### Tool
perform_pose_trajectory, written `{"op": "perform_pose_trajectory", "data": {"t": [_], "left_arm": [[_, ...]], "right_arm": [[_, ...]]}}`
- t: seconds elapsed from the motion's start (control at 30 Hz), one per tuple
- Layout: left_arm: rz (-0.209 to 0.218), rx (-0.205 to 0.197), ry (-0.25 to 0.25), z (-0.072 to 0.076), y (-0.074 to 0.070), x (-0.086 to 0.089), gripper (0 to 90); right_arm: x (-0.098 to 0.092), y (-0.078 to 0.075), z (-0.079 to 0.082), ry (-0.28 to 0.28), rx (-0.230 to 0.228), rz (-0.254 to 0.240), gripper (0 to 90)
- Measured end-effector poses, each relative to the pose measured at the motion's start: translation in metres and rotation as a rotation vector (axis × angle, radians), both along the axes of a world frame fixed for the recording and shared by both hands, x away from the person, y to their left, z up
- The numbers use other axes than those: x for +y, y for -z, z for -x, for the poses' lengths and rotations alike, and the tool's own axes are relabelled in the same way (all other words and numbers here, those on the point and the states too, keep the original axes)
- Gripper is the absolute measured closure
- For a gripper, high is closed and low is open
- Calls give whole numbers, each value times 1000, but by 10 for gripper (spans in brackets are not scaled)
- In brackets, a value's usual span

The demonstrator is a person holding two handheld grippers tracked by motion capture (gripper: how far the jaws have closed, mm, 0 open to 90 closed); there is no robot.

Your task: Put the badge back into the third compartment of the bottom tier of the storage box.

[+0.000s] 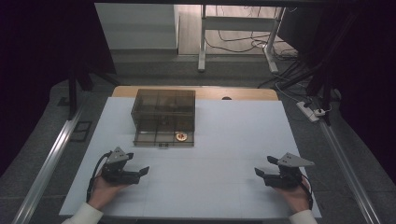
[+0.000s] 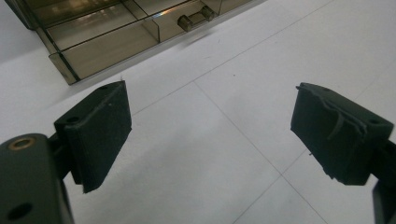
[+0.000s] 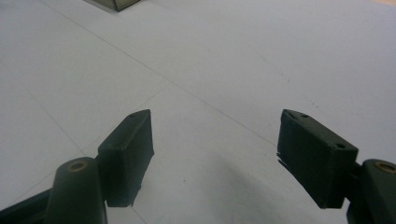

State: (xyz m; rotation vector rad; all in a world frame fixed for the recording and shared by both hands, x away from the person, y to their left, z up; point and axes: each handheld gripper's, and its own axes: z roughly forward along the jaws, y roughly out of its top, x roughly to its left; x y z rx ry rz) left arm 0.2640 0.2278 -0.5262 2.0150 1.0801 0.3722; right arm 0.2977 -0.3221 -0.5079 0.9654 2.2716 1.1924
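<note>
Both hand-held grippers, left (image 1: pixel 140 171) and right (image 1: pixel 260 173), sit spread and empty on the worktop (image 1: pixel 224 140); a careless reach could shove the drawer box (image 1: pixel 163 116) or jam its drawer.

Dim room around a white-topped table (image 1: pixel 224 186)

Grey floor (image 1: pixel 154 70) beyond, a white desk frame (image 1: pixel 233 28) with loose black cables (image 1: pixel 233 46), a power strip (image 1: pixel 310 111) at right, metal rails (image 1: pixel 46 163) flanking, dark curtains (image 1: pixel 42 46) both sides.

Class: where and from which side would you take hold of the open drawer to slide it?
Probably grip the small handle at the middle of the drawer front, coming from the person's side: it juts toward them, the only narrow part open claws would fit.
</note>
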Motion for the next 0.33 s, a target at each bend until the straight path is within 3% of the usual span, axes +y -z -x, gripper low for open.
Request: {"op": "perform_pose_trajectory", "data": {"t": [0.33], "left_arm": [[-3,3,-2,-1,1,0,122]], "right_arm": [[2,1,1,-27,1,4,260]]}}
